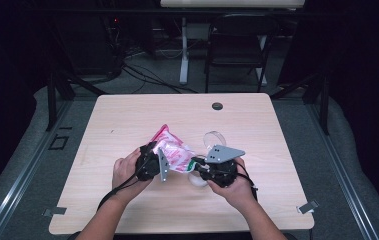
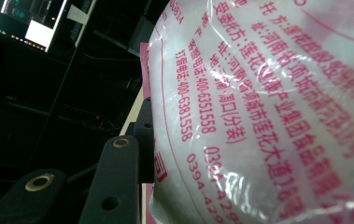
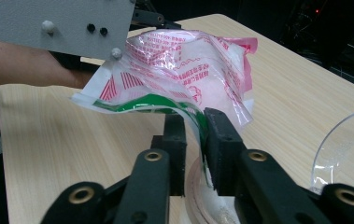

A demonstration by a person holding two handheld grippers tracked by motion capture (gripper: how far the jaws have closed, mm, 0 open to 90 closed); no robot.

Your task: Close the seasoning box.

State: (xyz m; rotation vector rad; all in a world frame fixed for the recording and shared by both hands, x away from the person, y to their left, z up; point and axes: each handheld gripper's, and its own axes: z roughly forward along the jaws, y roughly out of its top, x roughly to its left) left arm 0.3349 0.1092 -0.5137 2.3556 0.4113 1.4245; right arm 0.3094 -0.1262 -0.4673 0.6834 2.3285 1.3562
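A clear plastic bag with pink print and white grains inside hangs above the table's middle. My left gripper is shut on its bulging side; in the left gripper view the bag presses against one black finger and hides the other. My right gripper meets the bag from the right. The bag's green-striped edge drops between its jaws and lies along the right pad. A gap shows at the other pad, so the jaws stand slightly open.
A clear round plastic container stands just behind my right gripper. A pale bowl sits on the table under its jaws. The wooden table has a cable hole at the back. A chair stands beyond.
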